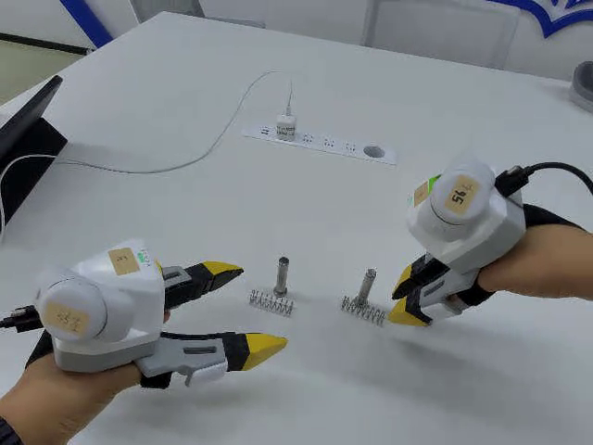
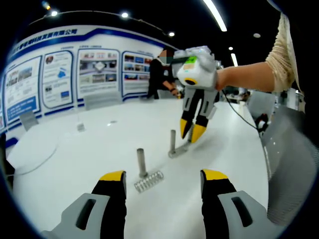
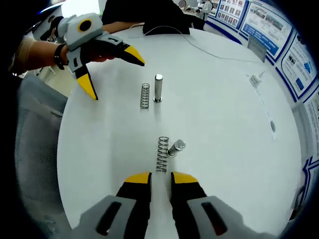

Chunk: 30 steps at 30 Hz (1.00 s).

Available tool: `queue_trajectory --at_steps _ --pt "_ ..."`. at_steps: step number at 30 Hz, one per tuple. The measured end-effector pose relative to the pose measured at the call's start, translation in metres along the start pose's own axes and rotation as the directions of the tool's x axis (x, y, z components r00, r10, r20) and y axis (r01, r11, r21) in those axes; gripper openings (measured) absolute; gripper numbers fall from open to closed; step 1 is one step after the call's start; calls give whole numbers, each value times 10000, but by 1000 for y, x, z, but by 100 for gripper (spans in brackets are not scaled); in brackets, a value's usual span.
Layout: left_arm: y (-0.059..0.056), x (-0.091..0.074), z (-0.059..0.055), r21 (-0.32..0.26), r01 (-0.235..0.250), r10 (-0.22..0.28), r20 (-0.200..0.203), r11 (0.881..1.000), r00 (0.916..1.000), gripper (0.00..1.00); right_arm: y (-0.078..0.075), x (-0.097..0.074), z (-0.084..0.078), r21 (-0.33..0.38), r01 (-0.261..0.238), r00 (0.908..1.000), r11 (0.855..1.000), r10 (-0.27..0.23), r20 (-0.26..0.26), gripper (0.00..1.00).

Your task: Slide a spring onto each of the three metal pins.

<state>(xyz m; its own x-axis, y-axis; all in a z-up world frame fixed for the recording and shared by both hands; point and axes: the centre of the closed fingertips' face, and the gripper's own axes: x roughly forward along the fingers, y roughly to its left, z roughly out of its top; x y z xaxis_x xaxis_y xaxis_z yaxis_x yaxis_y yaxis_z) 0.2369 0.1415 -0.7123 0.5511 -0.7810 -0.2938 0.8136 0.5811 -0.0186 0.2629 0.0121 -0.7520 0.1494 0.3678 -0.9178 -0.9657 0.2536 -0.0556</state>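
Because our left gripper (image 1: 261,307) hangs nearest us with its jaws spread wide and nothing between them, we risk nudging the first spring (image 1: 271,301) on the way in, and a loose coil lying on the smooth table (image 1: 278,185) would likely roll or skid. That spring lies just beside the foot of the first pin (image 1: 282,275), which stands upright and bare; a knock could tip it. Further along, the second spring (image 1: 363,311) lies at the base of the second pin (image 1: 367,286), also bare. Our right gripper (image 1: 394,309), jaws only slightly parted and empty, sits close to that spring's end, and too hard a pinch may squash it or flick it away.
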Motion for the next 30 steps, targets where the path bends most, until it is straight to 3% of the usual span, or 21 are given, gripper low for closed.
queue_trajectory --at_steps 12,30 --pt "2 -1 0 16 -39 39 7 10000 10000 61 1 16 4 16 -75 10000 10000 75 29 15" --pt "0 -2 -3 -33 29 -29 -13 10000 10000 60 4 23 0 89 -230 9994 9997 233 -257 13"
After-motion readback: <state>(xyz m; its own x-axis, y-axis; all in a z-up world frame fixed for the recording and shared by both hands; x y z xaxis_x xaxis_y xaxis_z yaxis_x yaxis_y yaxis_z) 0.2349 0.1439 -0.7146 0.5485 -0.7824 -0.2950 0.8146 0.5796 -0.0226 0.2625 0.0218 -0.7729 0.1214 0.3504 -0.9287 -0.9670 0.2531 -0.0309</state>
